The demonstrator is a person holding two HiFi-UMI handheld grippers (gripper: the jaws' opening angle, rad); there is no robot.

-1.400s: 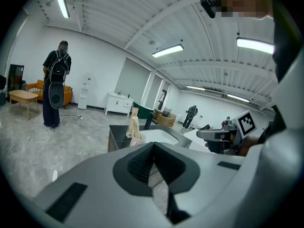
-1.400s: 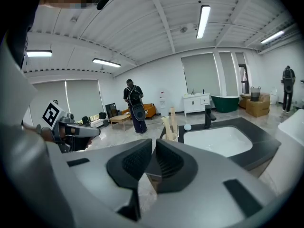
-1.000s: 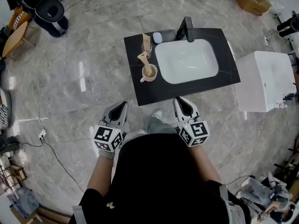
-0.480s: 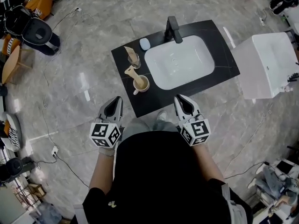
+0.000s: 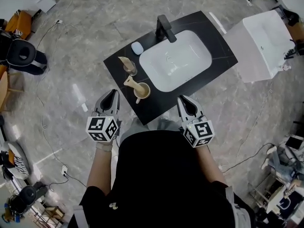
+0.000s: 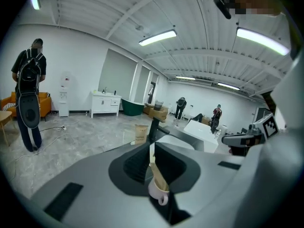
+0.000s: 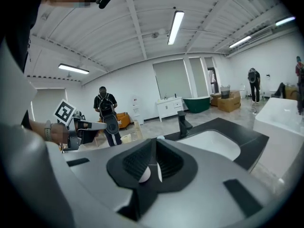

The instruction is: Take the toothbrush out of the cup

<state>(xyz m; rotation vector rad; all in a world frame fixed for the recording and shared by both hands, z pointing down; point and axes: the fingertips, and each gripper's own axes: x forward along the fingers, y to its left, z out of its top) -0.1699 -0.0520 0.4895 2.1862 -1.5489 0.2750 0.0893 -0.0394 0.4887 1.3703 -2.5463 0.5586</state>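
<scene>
- Since the earlier frame the tabletop (image 5: 222, 55) has swung round and come nearer in the head view. The left gripper (image 5: 112, 94) has come up beside its left edge and now sits near the cup (image 5: 148, 95).
- The left gripper's fingers (image 6: 135, 165) are clenched together on nothing. The cup shows just past their tips, not yet reached.
- The glass (image 5: 130, 70) stands by the left edge, behind the cup. It holds a tan thing that I cannot name.
- The cup stands near the front-left corner, handle toward the front. It holds only the toothbrush (image 5: 130, 83), which leans out over the rim toward the left edge.
- The toothbrush looks like a slim wooden stick, so it is probably light and stiff, and not slippery. The best hold is the bare length above the rim, lifted along its lean.
- The cup also looks light and may drag or tip if the brush catches its rim.
- The sink (image 5: 175, 63) fills the middle of the tabletop and is empty.
- The right gripper (image 5: 185, 102) hangs off the front edge, well apart from the cup. Its fingers (image 7: 137, 163) are also clenched on nothing.
</scene>
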